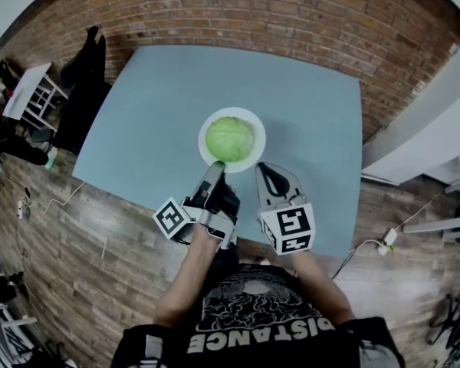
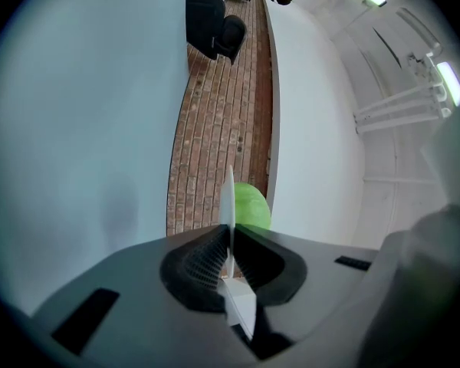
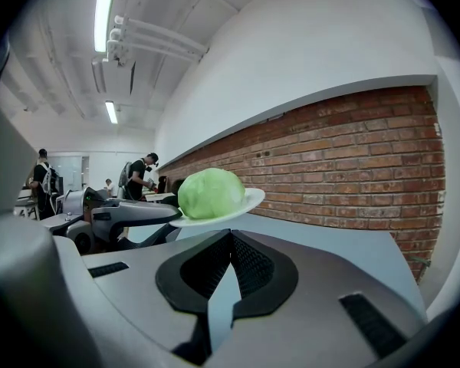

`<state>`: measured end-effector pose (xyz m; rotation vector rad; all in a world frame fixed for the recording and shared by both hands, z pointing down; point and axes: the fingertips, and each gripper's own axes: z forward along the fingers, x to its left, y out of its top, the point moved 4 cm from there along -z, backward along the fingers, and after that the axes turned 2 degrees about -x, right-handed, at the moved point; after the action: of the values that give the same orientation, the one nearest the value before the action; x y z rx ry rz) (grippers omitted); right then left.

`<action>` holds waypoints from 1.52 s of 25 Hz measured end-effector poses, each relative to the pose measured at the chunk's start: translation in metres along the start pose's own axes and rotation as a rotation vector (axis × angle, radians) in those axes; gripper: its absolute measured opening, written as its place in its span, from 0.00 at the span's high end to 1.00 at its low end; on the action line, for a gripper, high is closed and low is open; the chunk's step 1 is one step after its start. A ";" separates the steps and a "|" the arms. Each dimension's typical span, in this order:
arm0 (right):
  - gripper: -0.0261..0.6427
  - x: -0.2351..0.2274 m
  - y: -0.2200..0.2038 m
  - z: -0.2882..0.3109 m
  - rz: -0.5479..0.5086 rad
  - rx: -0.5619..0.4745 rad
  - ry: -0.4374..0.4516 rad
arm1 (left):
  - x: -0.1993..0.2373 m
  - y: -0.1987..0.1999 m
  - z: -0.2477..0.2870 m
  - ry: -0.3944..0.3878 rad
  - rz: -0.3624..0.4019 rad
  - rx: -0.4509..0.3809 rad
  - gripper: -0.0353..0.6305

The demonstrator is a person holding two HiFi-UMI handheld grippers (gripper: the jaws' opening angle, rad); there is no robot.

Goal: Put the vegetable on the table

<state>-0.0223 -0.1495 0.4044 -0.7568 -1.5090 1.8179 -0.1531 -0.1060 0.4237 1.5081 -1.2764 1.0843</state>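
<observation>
A round green cabbage [image 1: 230, 138] lies on a white plate [image 1: 258, 139] above the near part of the blue-grey table [image 1: 161, 90]. My left gripper [image 1: 218, 167] is shut on the plate's near rim. In the left gripper view the plate [image 2: 231, 194] shows edge-on between the jaws of that gripper [image 2: 231, 245], with the cabbage [image 2: 254, 205] behind it. The right gripper view shows the plate [image 3: 250, 200] with the cabbage [image 3: 209, 192] held slightly above the tabletop. My right gripper [image 1: 267, 171] [image 3: 231, 240] is shut and empty, just right of the plate.
The table's near edge runs just under both grippers. A brick wall [image 1: 291, 14] borders the far side. A dark coat on a chair [image 1: 84, 83] and a white desk [image 1: 31, 90] stand at the left. A cable and plug [image 1: 387, 240] lie on the floor at the right.
</observation>
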 end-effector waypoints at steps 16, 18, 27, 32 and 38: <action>0.95 0.000 -0.011 0.052 0.013 0.048 -0.127 | 0.054 0.054 0.030 0.065 -0.010 0.138 0.91; 0.95 -0.001 -0.014 0.055 0.011 0.054 -0.140 | 0.061 0.057 0.030 0.070 -0.013 0.152 0.91; 0.95 -0.003 -0.035 0.067 0.031 0.083 -0.199 | 0.090 0.065 0.034 0.105 0.012 0.255 0.91; 0.95 -0.005 -0.044 0.073 0.044 0.105 -0.225 | 0.106 0.064 0.039 0.140 0.038 0.324 0.91; 0.95 -0.013 -0.056 0.074 0.058 0.128 -0.260 | 0.130 0.061 0.044 0.191 0.039 0.374 0.91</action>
<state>-0.0647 -0.1980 0.4731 -0.5230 -1.5246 2.1003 -0.1970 -0.1869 0.5428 1.6071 -1.0121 1.5177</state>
